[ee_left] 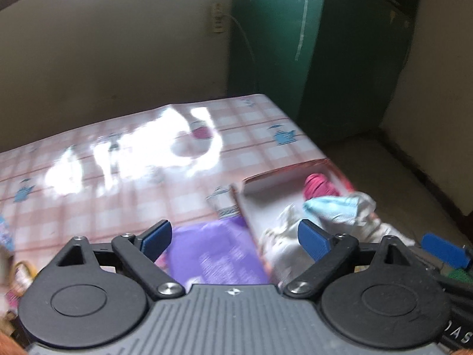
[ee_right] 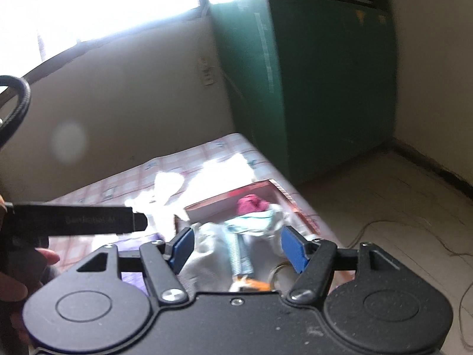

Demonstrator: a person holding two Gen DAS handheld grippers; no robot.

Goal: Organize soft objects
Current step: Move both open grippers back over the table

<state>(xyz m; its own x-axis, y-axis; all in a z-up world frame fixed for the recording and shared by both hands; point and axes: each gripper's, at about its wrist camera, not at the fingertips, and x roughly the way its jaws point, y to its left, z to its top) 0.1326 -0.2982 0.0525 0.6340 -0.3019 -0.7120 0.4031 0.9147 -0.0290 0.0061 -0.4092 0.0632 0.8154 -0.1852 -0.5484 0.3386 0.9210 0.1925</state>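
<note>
Nearest in the right wrist view, the right tool (ee_right: 236, 247) has its blue pads spread apart with nothing pinched between them; the white cloth (ee_right: 207, 254) and the pale blue striped cloth (ee_right: 242, 254) lie just below and ahead of the gap, heaped in the open cardboard box (ee_right: 224, 204) on the checked worktop (ee_right: 124, 183). The striped piece runs lengthwise away from the tool, roughly in line with its pointing direction. Beyond it sits a pale blue folded cloth (ee_right: 254, 216), and farthest in the box a pink bundle (ee_right: 251, 202).

In the left wrist view the left tool (ee_left: 235, 236) is likewise wide apart and empty, hanging over a purple flap (ee_left: 215, 254) of the box, so the pile lies to its right. The right tool looks the nearer one to the cloths; the box already holds the soft things visible here
</note>
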